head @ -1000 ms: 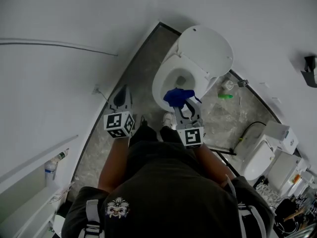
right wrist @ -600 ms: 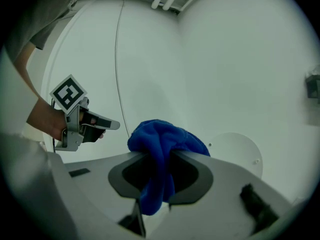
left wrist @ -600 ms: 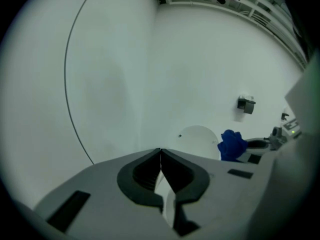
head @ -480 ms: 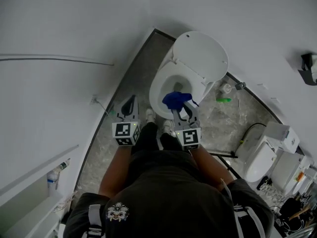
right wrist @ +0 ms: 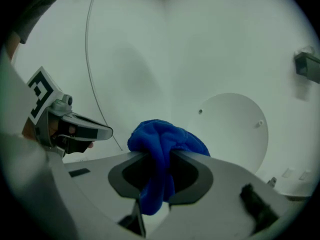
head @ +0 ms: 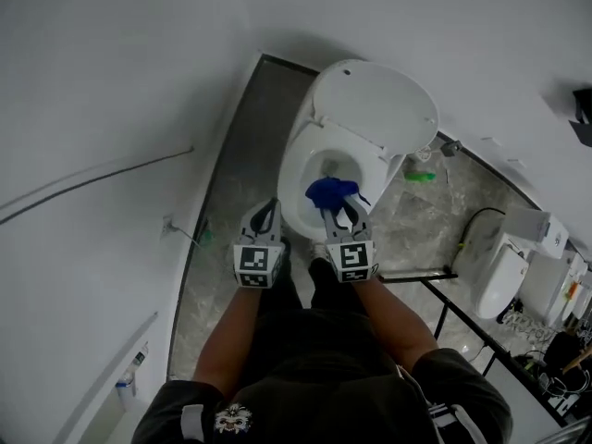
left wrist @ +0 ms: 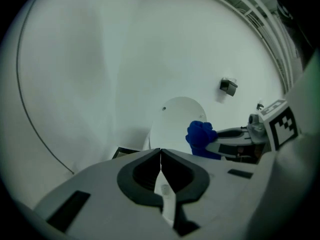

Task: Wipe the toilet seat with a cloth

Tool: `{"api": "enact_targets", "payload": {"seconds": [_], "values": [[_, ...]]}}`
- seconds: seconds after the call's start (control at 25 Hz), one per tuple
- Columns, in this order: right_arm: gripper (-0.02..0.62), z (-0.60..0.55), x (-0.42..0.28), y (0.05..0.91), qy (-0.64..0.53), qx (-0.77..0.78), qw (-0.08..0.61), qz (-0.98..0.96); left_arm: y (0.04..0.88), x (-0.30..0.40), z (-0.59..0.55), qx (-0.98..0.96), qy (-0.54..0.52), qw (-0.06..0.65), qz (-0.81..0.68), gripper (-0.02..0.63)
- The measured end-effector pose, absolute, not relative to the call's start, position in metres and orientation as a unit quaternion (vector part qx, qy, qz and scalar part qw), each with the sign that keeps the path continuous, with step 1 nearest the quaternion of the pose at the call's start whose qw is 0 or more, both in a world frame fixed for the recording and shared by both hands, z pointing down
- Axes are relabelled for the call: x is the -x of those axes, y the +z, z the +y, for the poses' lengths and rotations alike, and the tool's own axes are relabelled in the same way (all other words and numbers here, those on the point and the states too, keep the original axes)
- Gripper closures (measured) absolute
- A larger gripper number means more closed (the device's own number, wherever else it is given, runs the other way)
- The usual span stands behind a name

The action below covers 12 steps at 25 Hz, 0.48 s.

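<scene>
A white toilet stands against the wall with its lid (head: 375, 104) raised and its seat (head: 294, 160) down around the bowl. My right gripper (head: 335, 209) is shut on a bunched blue cloth (head: 328, 191), which hangs over the near side of the bowl. In the right gripper view the cloth (right wrist: 161, 146) bulges out ahead of the jaws, with the lid (right wrist: 232, 126) behind. My left gripper (head: 265, 213) is shut and empty, at the seat's near left edge. In the left gripper view (left wrist: 161, 151) its jaws meet, with the lid (left wrist: 175, 116) and the cloth (left wrist: 200, 136) beyond.
A curved white wall closes in the left side. A green object (head: 421, 177) lies on the grey floor to the right of the toilet. A black rail (head: 416, 277) and white fixtures (head: 504, 271) stand at the right. The person's legs are just below the grippers.
Both grippers have dropped down toward the toilet and drawn closer together. The cloth, still gripped, now sits lower over the bowl. The head camera has swung so the toilet sits more central.
</scene>
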State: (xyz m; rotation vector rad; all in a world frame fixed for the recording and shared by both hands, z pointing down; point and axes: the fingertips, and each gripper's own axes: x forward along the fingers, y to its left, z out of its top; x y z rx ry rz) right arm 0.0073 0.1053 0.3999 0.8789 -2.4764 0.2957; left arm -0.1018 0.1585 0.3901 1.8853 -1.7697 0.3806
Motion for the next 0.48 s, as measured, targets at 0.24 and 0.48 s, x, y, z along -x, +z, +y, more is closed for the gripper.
{"api": "enact_targets", "payload": {"seconds": [0.24,0.48], "values": [[0.505,0.066,0.005,0.466,0.131,-0.375,0.279,-0.874,0.455,0.122,0.105,-0.73,0.159,0.268,-0.609,0.595],[0.505,0.036,0.016,0.542,0.172,-0.399,0.3,-0.849,0.513,0.124,0.064,-0.753,0.192,0.275,-0.566,0.595]]}}
